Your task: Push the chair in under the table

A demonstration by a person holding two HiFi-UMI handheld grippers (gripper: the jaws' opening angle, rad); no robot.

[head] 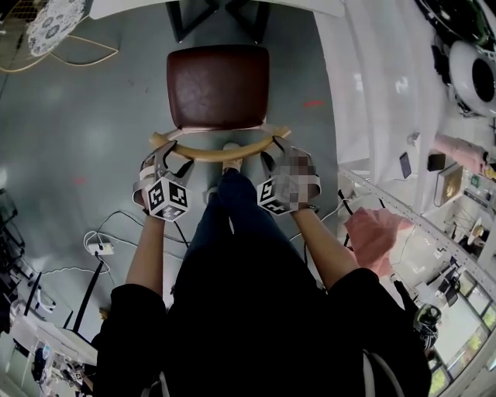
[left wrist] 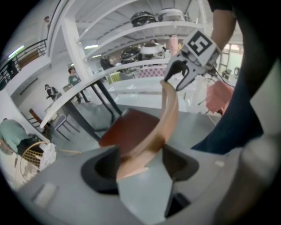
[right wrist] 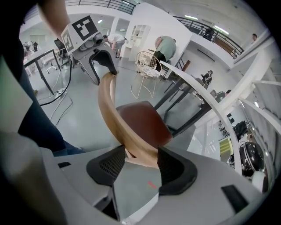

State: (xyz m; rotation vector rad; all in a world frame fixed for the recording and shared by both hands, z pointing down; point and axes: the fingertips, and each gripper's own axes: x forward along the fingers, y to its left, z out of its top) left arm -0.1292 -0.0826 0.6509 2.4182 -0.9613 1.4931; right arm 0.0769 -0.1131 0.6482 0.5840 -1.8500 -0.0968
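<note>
**Both grippers clamped on the chair's curved back rail**

The left gripper [left wrist: 139,163] has its jaws closed narrowly on the left end of the wooden backrest rail [head: 218,153]. The rail fills the gap between the dark pads, and its tip rests against the grey body behind them. The right gripper [right wrist: 137,163] grips the right end of the same rail in the same way, pads pressed to either face of the wood. From above, the two grippers sit one at each end of the bow, with the person's forearms running back towards the body.

The chair [head: 218,97] stands on the floor [head: 93,132], a smooth grey surface. Its brown seat [head: 219,84] lies just short of the white table [head: 302,6]. The far edge of the seat is close to the table's dark legs [head: 182,21].

Cables [head: 124,225] and a power strip [head: 98,248] lie on the floor to the left. A long white bench [head: 380,85] runs down the right side. The gripper views show white shelving loaded with appliances, and several people farther off in the room.
</note>
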